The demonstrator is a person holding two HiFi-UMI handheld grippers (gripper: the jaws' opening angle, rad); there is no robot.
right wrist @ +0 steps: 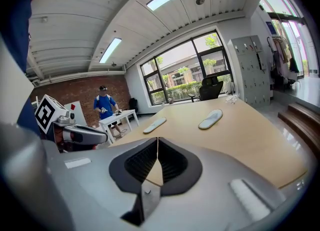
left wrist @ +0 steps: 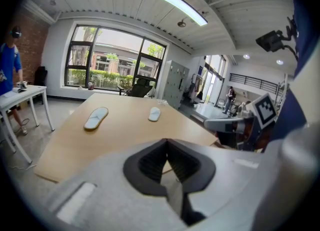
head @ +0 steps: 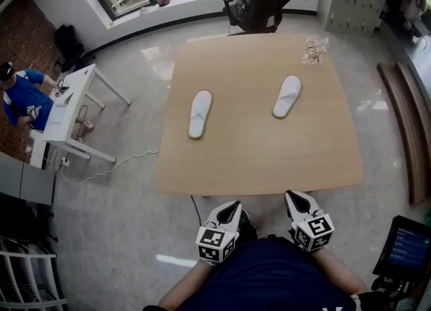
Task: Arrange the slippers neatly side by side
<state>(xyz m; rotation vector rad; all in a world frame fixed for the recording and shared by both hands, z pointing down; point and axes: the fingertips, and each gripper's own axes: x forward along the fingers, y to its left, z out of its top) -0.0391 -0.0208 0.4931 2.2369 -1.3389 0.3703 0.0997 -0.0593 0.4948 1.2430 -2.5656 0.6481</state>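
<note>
Found wooden table straight ahead of both hands, near edge just beyond the fingertips. Counted two white slippers on it, well apart: left slipper mid-table, right slipper a bit farther back. Read both long axes as running away from the body, far ends leaning slightly right, so roughly parallel but staggered and with a wide gap between. Placed left gripper and right gripper off the table, low by the torso, pointing at it. Put left slipper ahead and a little left of the left gripper, right slipper nearly dead ahead of the right one, so judged each hand nearer its own-side slipper. Checked the gripper views: left pads pressed together, right pads likewise, nothing pinched. Judged next move as a forward reach, with jaws needing to spread first, then closing the sideways gap.
</note>
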